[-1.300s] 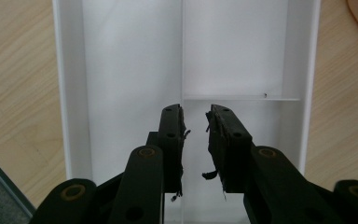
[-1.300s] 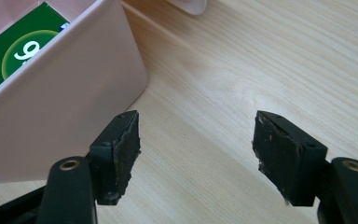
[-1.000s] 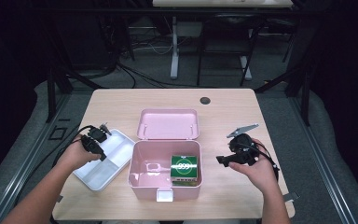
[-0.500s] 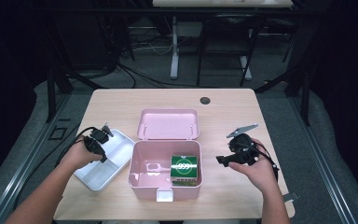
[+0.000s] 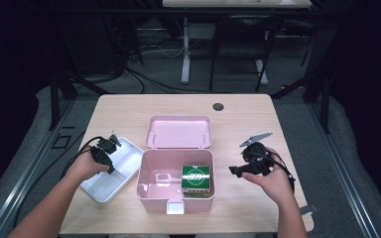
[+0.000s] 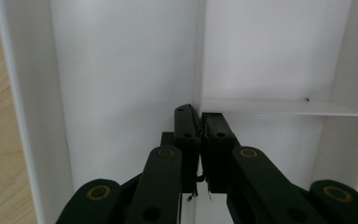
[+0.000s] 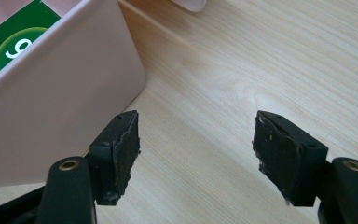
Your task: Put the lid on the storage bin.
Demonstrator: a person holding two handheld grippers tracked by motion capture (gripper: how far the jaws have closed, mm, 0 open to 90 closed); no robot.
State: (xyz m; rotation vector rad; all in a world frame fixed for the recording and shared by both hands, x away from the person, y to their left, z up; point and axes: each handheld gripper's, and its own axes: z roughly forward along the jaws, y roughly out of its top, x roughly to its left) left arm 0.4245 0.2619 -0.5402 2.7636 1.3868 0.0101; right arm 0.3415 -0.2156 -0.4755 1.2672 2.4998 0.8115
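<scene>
**Left gripper clamps the white tray's divider beside the open pink box**

A pale wooden table stands on grey flooring in a dark room, with cables and black frame legs behind it and a small dark round cap near the table's far edge.

The left gripper sits over the white tray, which lies just to the outer side of the pink box. The tray is split into compartments by thin white walls, and nothing shows in them. The pink box is open, its lid laid back flat on the far side. Inside it, on the side nearer the right gripper, stands a green packet with a white number in a round mark; the rest of the box floor is bare except for a faint pale shape.

The left gripper view shows what the high view cannot: its jaws have just been closing, and they now press together on the thin upright divider of the tray, with a cross wall branching off just beyond the tips. The right gripper view shows its jaws standing well apart with nothing between them, hovering low over bare wood, with the box's pink wall just to one side and a corner of the green packet above it.
</scene>
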